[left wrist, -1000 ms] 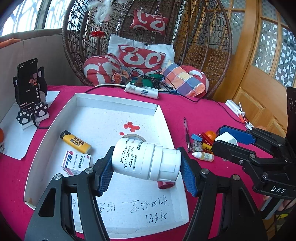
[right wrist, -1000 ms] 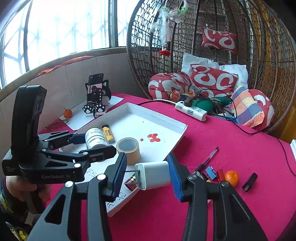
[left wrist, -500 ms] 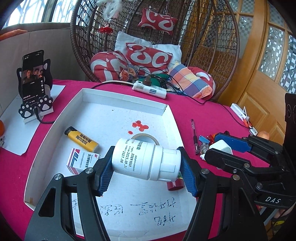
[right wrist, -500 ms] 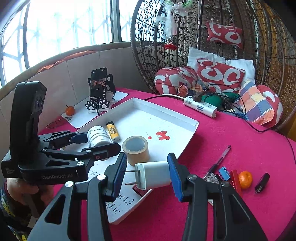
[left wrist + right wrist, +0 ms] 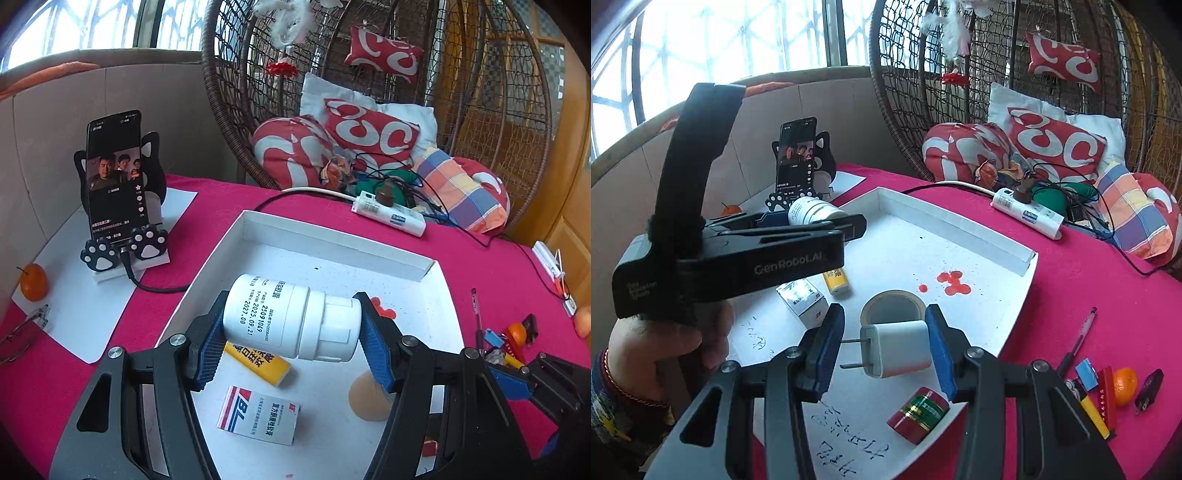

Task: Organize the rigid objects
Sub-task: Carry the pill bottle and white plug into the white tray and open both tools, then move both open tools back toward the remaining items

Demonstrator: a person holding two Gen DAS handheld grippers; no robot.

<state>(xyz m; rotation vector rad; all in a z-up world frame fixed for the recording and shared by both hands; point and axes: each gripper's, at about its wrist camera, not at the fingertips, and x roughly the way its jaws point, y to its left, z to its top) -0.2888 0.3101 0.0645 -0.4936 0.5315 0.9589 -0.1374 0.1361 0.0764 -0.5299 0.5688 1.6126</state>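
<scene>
Left wrist view: a white cylindrical plastic medicine bottle is clamped sideways, base and cap against the pads, in the left tool, above the far half of a shallow white cardboard tray. In the right wrist view a white cube-shaped plug charger, prongs pointing left, is clamped in the right tool over the tray's near part. For a clean placement, each item should be lowered onto bare tray floor before release, the bottle being likely to roll if dropped. Already lying in the tray are a yellow lighter, a small white medicine box, a beige tape roll and a red-and-green round tin. The tray rests on a counter covered in magenta cloth.
</scene>
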